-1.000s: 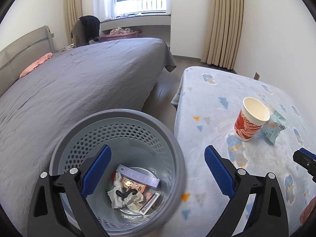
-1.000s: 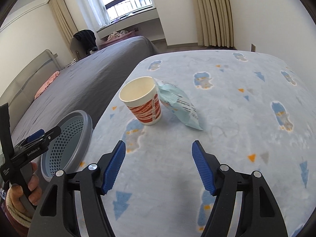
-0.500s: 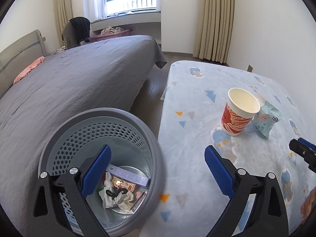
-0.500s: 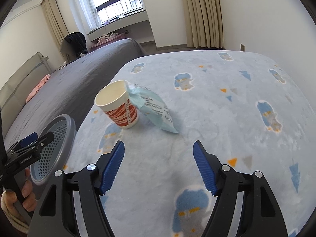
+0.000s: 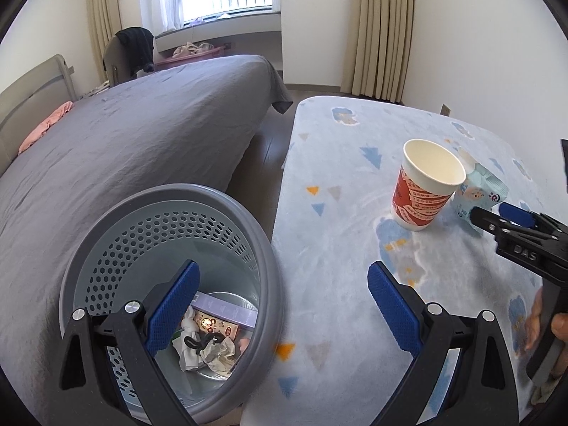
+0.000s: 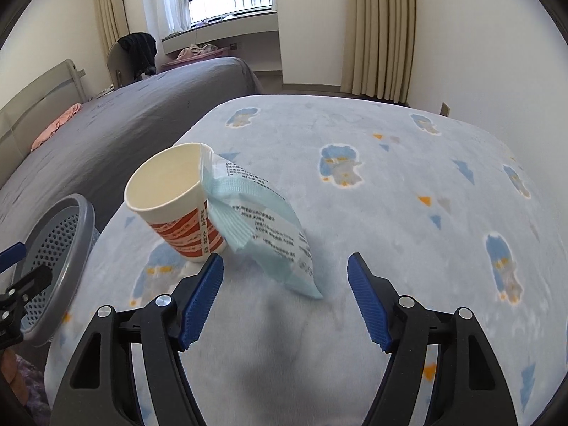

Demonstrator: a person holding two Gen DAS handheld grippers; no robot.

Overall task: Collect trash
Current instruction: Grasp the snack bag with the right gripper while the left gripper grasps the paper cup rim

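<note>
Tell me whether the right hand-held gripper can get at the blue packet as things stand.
Probably yes. The right hand-held gripper is open, and the packet lies just ahead of its fingers on the blanket. Nothing lies between them, though the packet leans on the cup, which might tip.

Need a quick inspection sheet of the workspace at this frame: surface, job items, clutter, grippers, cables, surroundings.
Surface: light blue patterned blanket, soft, mostly bare.
Job's things: paper cup upright; pale blue wrapper leaning against its rim.
Clutter: grey basket beside the blanket, already holding paper scraps and a small box.
Grippers: right gripper open, wrapper's lower end just ahead of its fingers, untouched; left gripper open, empty, above the basket's rim.
Cables: nothing seen.
Surroundings: grey bed, beige curtains, window, chair with dark clothing.
</note>
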